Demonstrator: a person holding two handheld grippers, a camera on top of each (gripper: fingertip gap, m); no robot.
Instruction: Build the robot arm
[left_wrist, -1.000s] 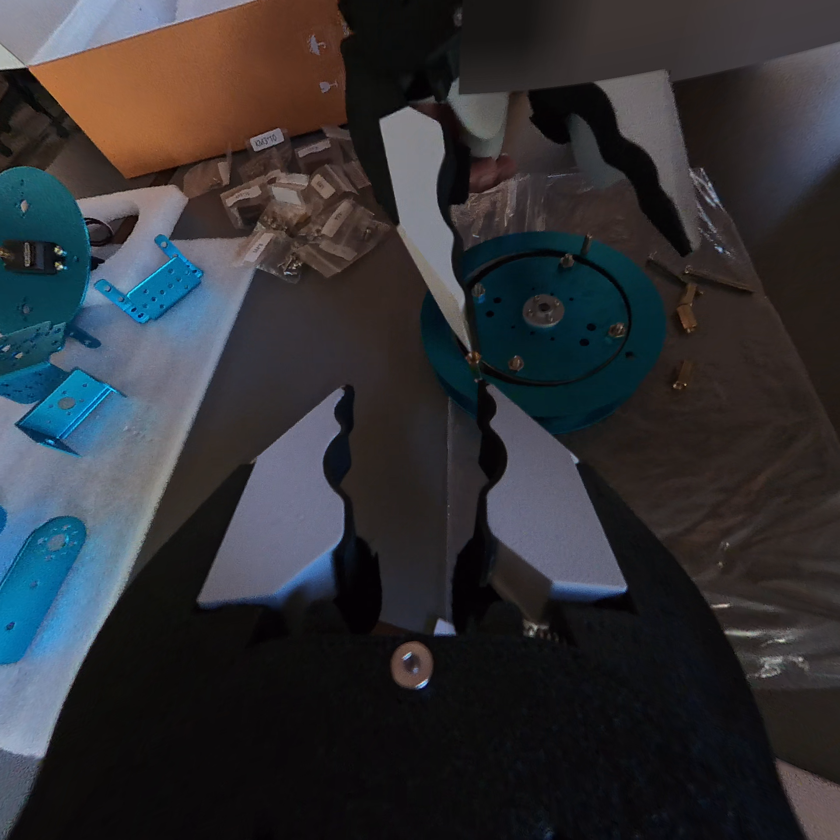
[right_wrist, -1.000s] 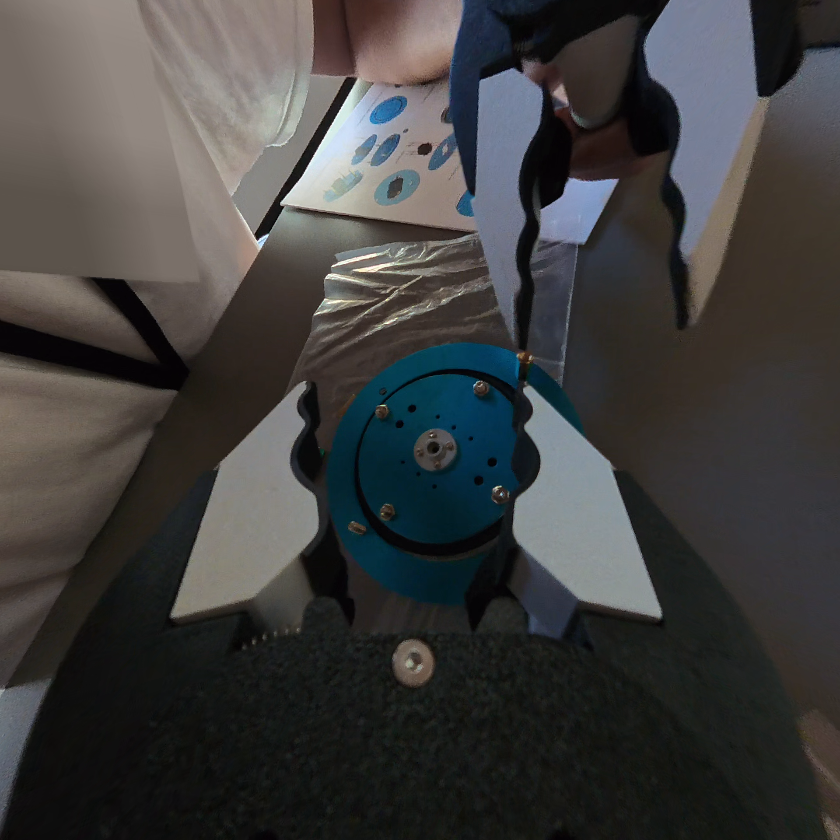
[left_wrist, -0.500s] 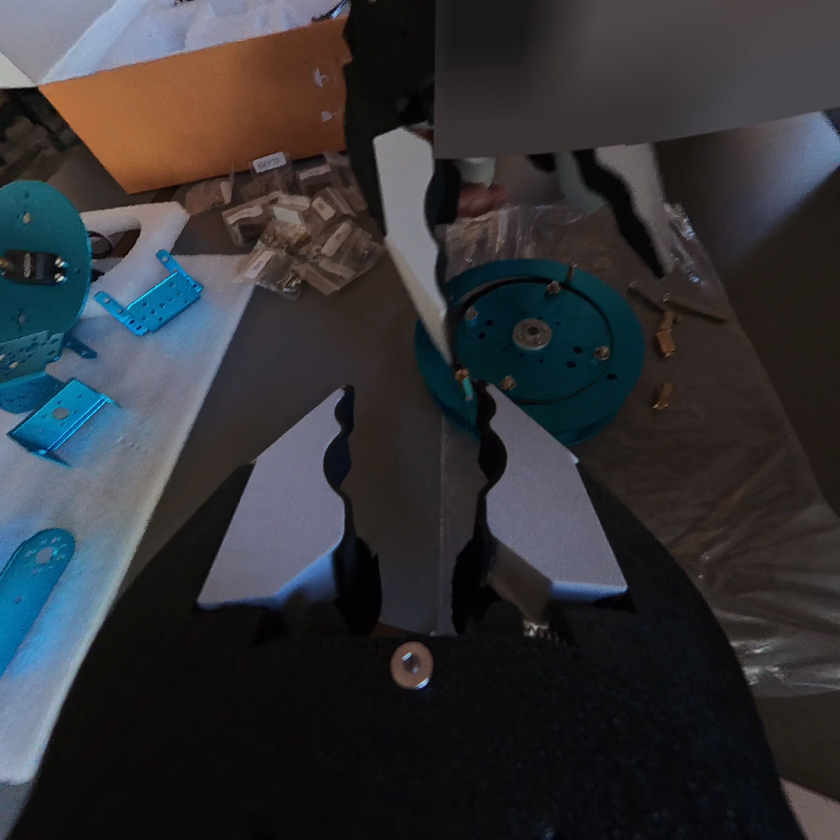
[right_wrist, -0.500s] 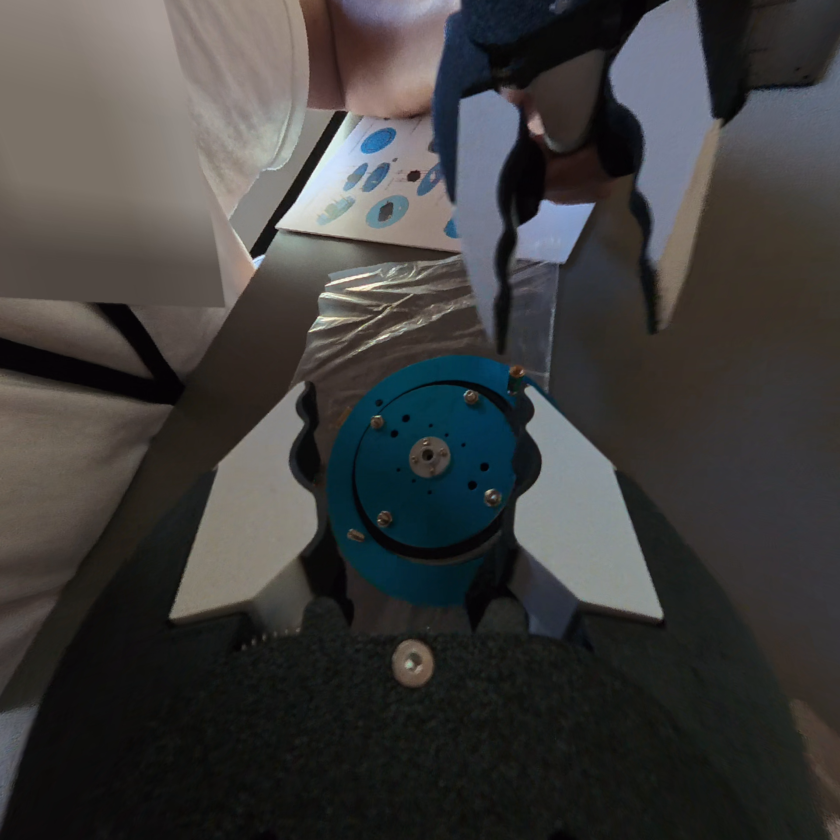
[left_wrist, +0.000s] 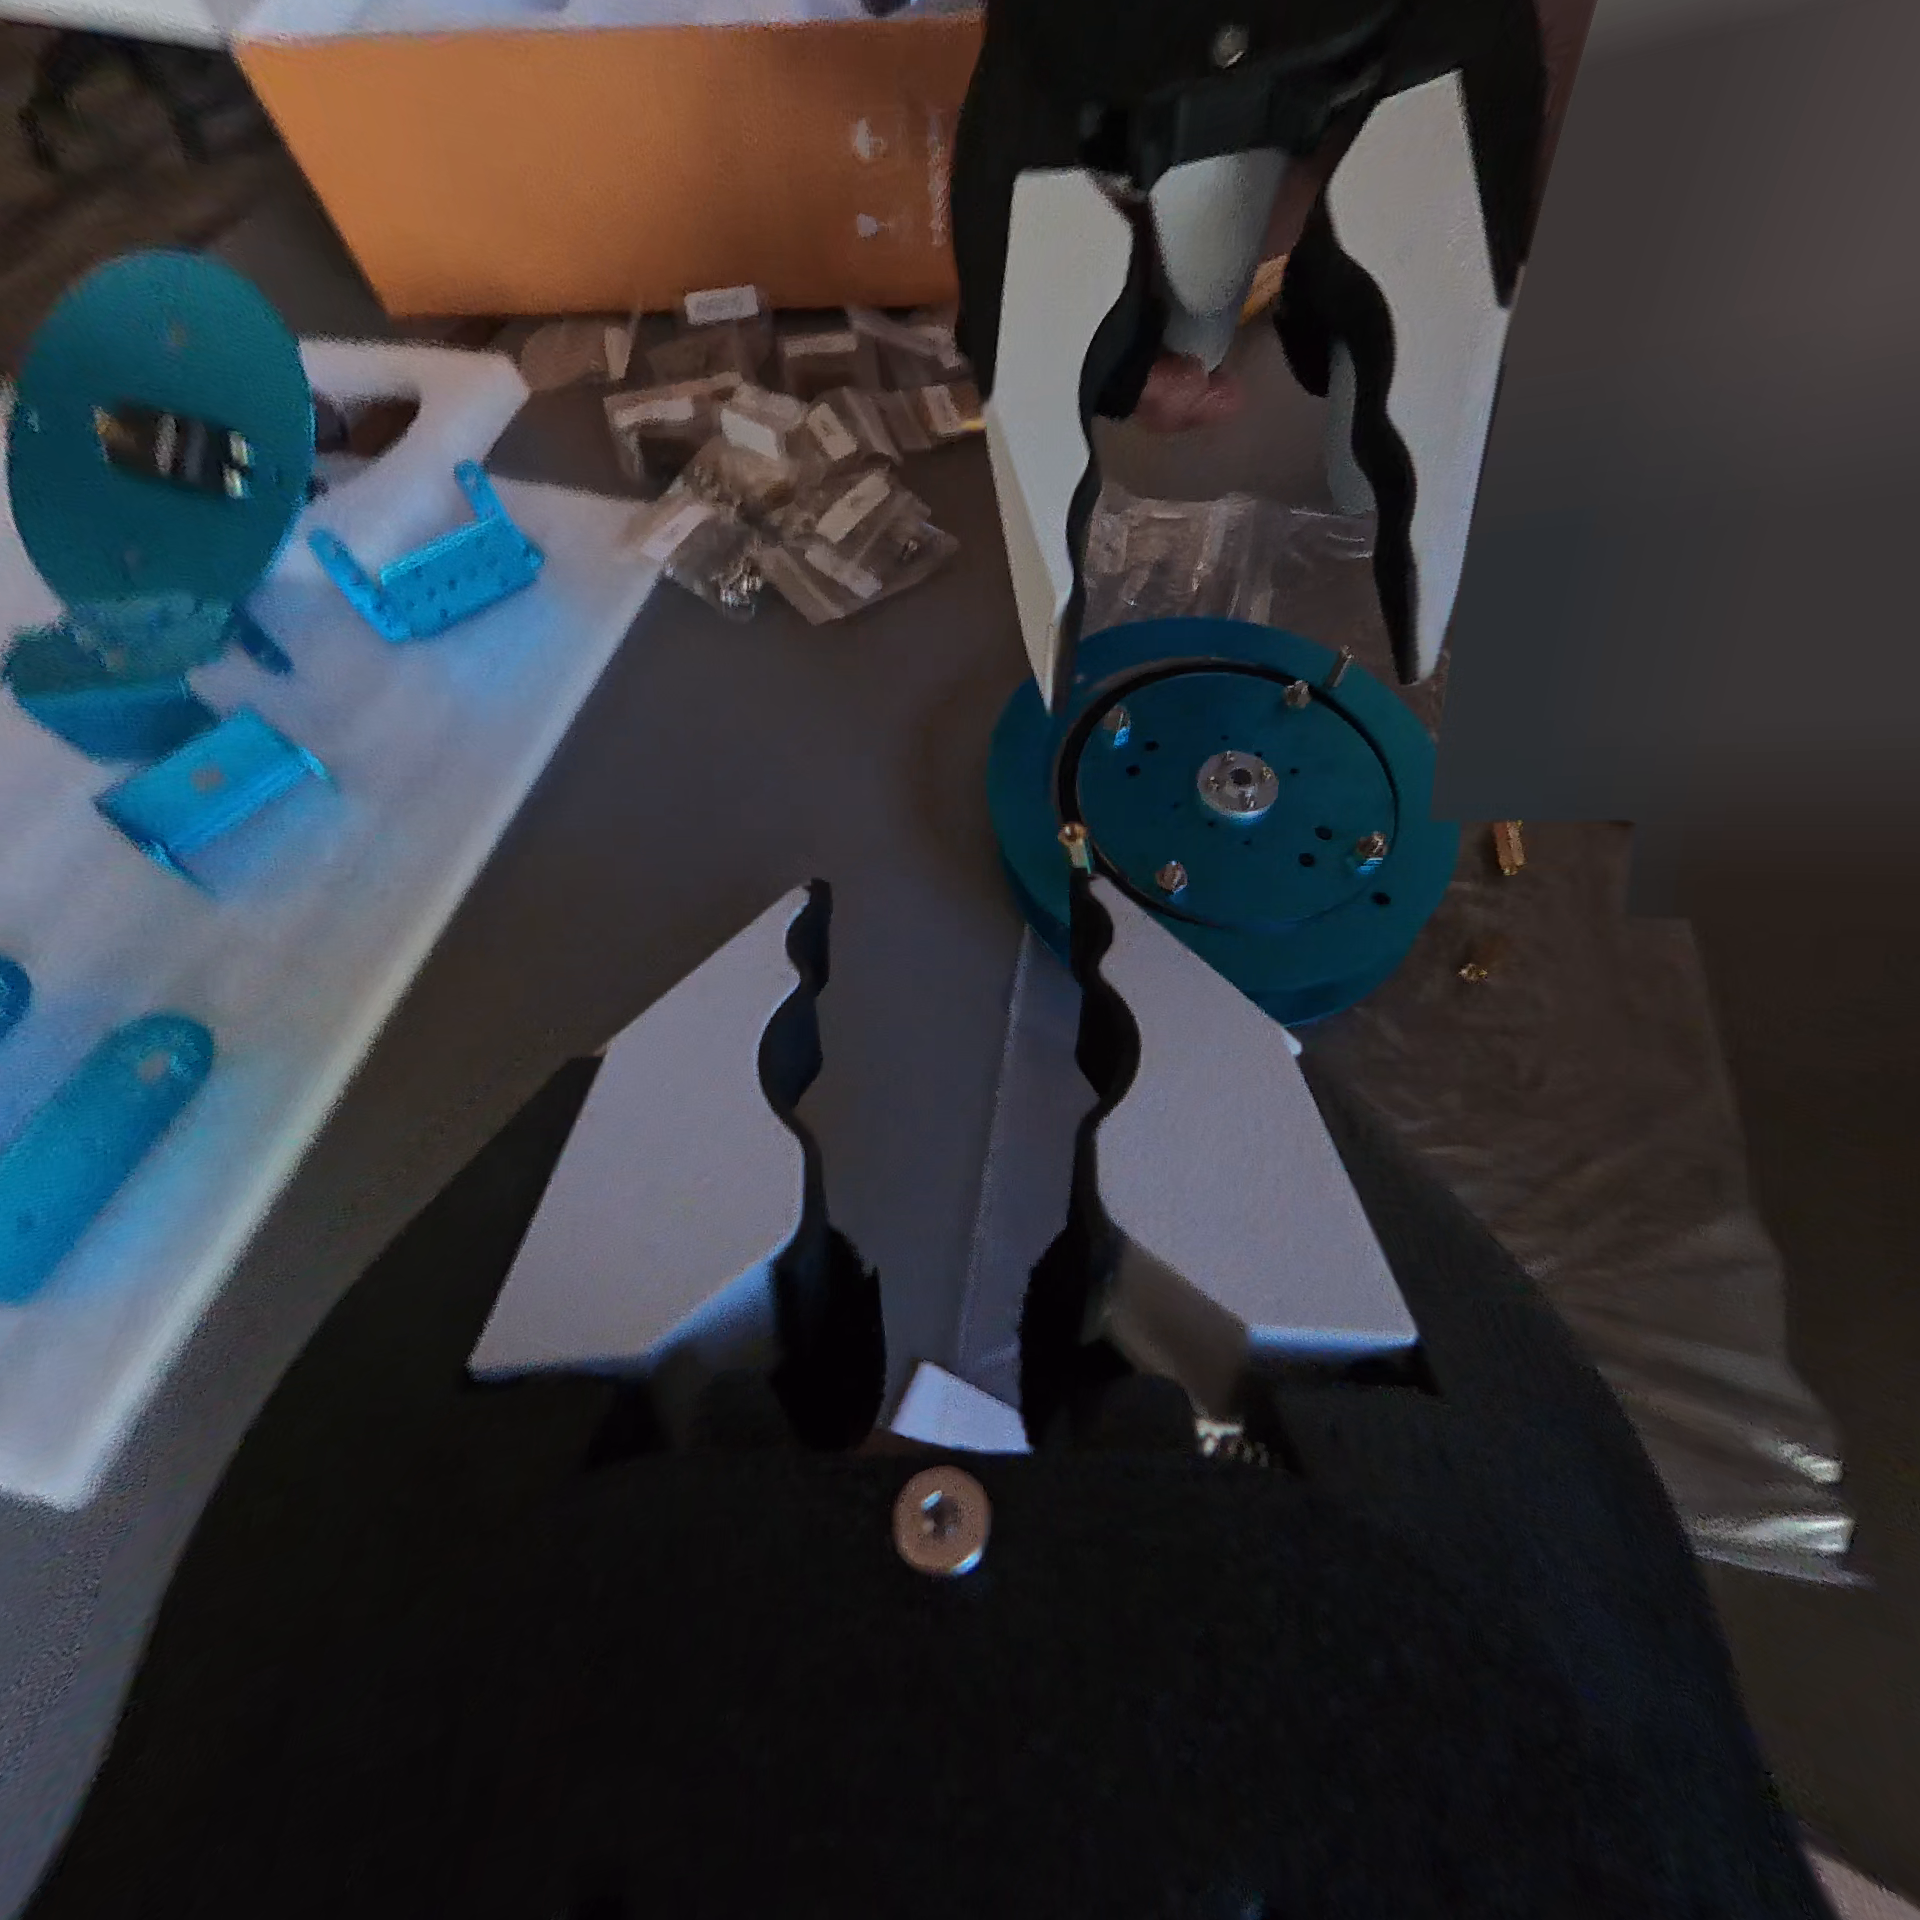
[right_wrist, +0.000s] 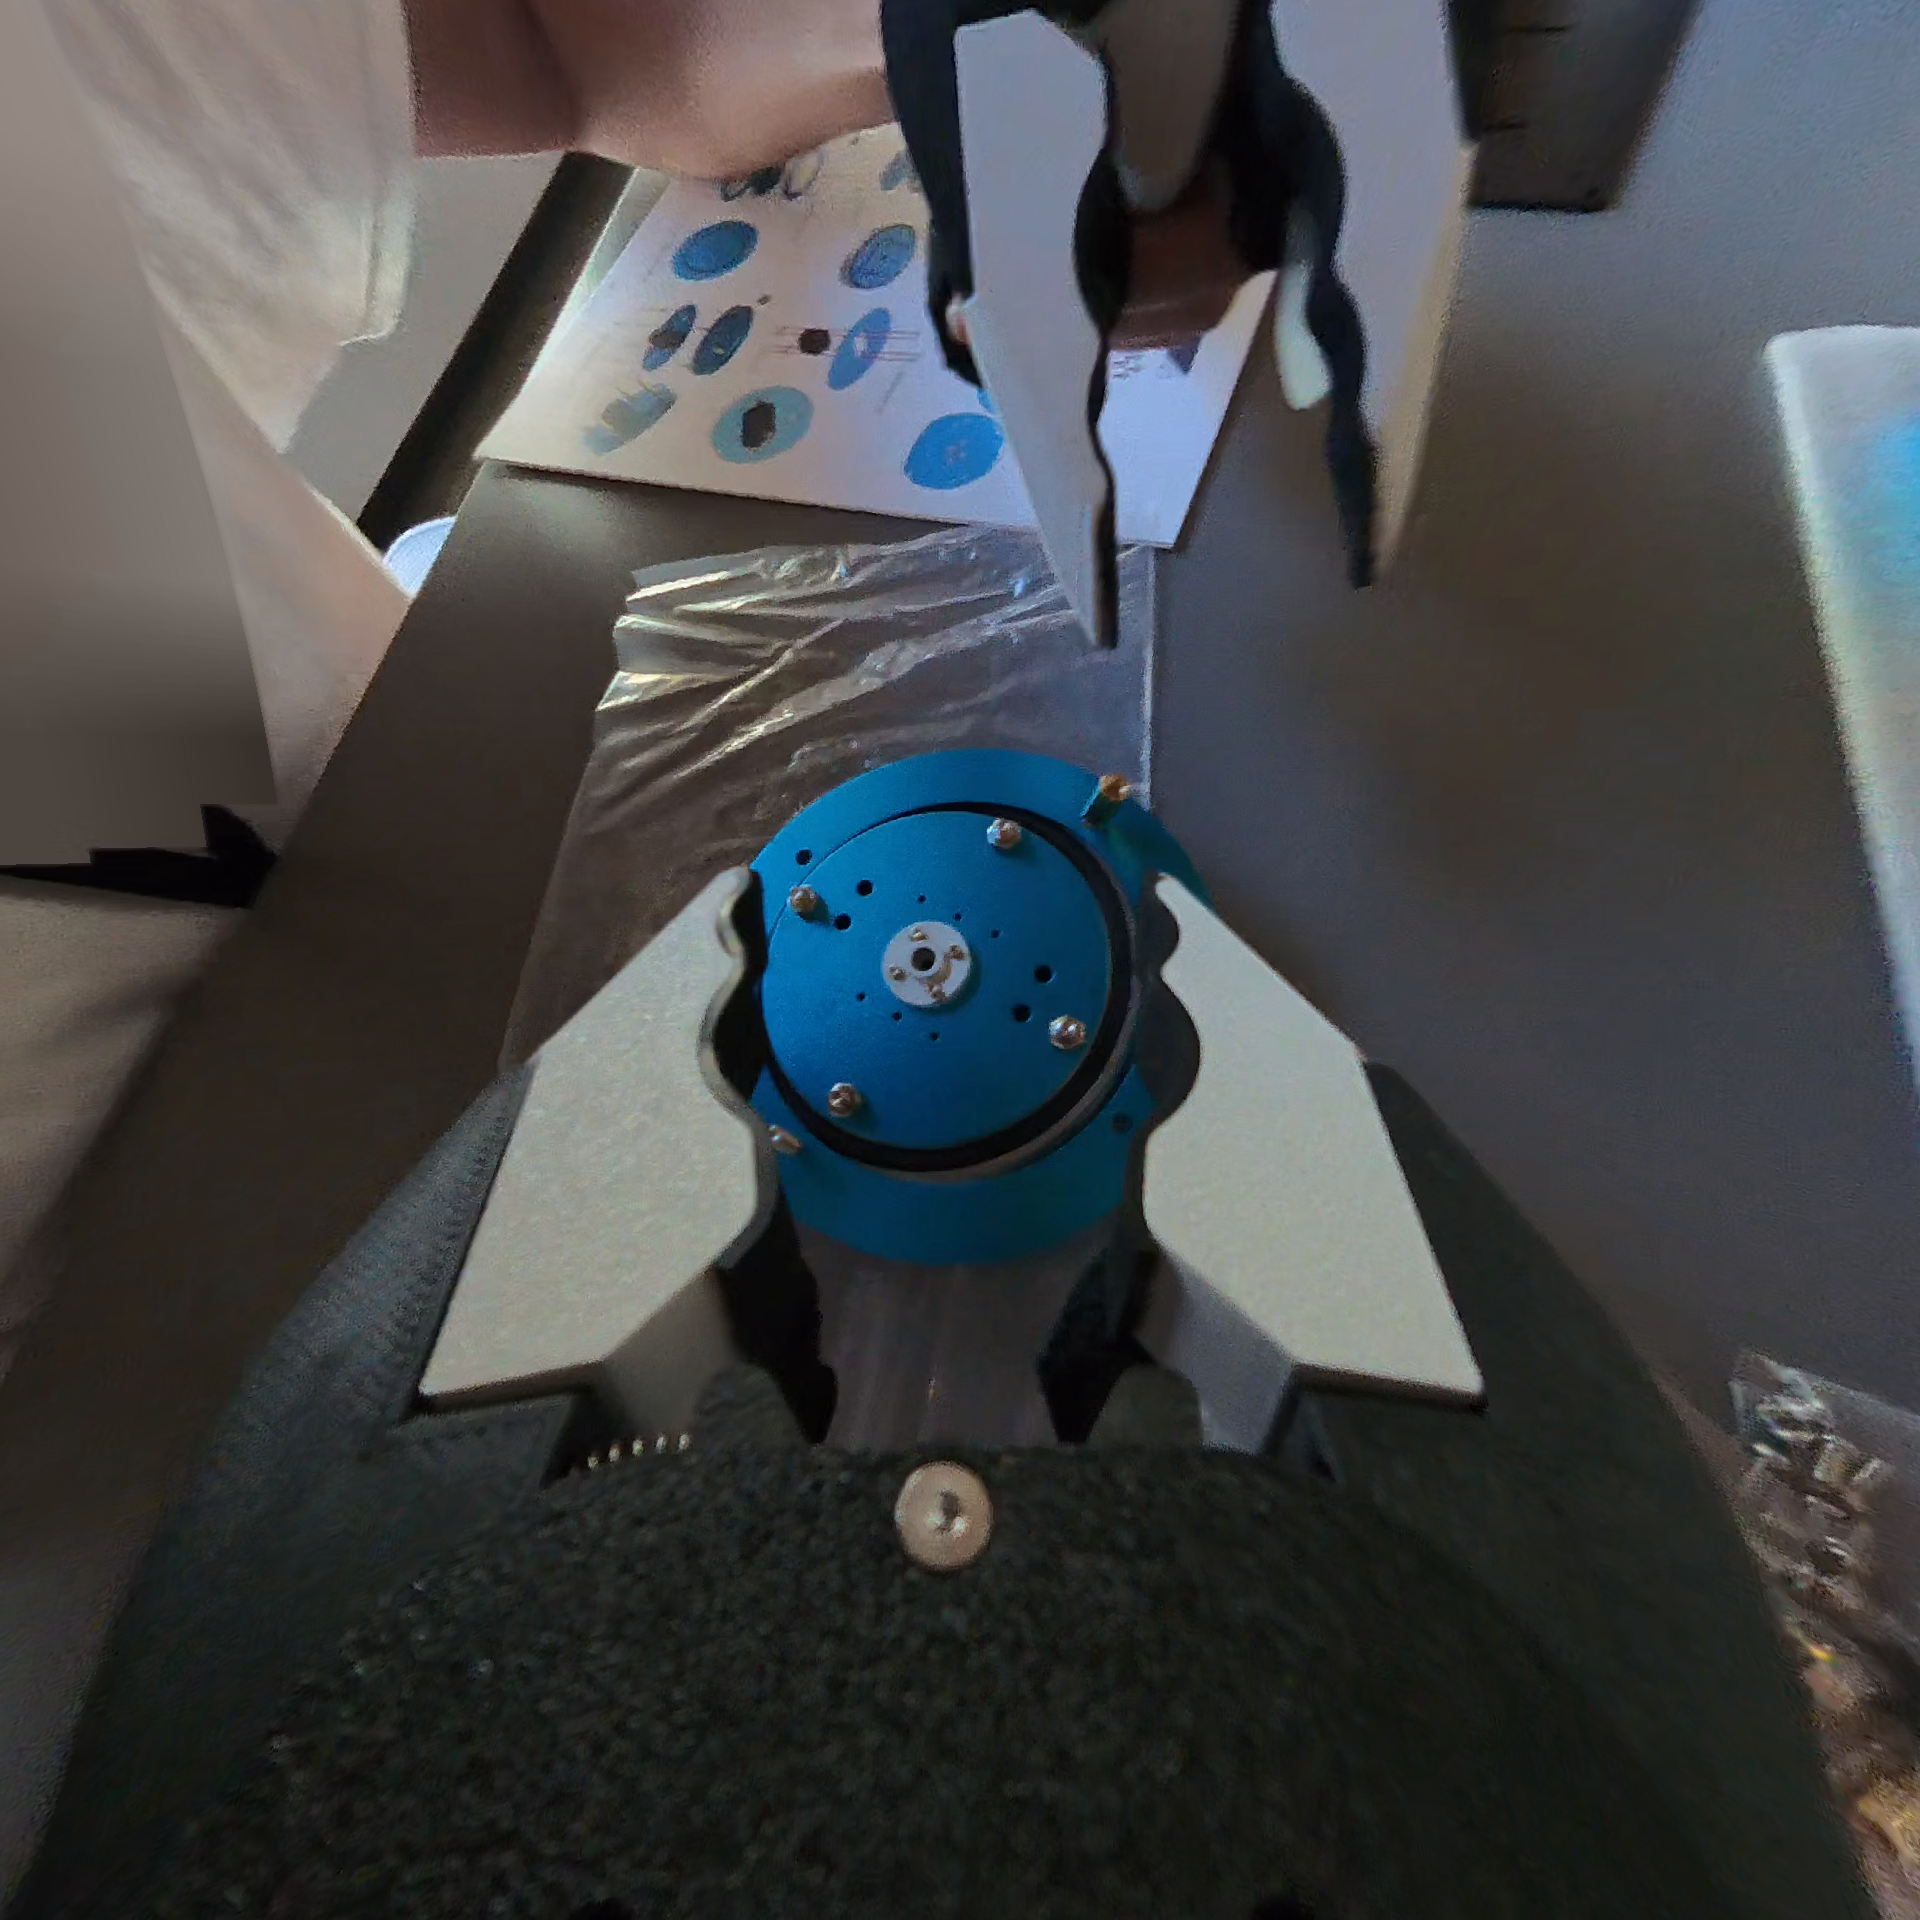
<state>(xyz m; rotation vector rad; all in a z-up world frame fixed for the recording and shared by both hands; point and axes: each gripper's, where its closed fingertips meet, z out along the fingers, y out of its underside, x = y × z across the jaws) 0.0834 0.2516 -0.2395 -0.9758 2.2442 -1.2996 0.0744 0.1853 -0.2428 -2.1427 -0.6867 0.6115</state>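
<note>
The blue round turntable (right_wrist: 935, 997) lies flat on a sheet of clear plastic film (right_wrist: 790, 665) on the dark desk (left_wrist: 748, 748). It is built of an outer disc and an inner disc parted by a thin black ring, with a small silver hub (right_wrist: 928, 964) at the centre, a scatter of small holes, and brass standoffs (left_wrist: 1073, 844) standing up from its top. In the right wrist view the right hand-held gripper (right_wrist: 945, 904) has its two white fingers spread wide on either side of the turntable, their wavy dark pads close beside its edge; whether they press on it cannot be told. The left hand-held gripper (left_wrist: 951, 904) is partly open and holds nothing; its right fingertip sits just beside a brass standoff at the near rim of the turntable. Off to the left, blue metal brackets (left_wrist: 436, 582) lie on white foam (left_wrist: 343, 914), and small clear bags of hardware (left_wrist: 790, 520) are heaped before an orange cardboard box (left_wrist: 623, 177). A few loose brass standoffs (left_wrist: 1509, 844) lie on the film to the right of the turntable. A printed sheet with blue part drawings (right_wrist: 790, 353) lies beyond the film.
</note>
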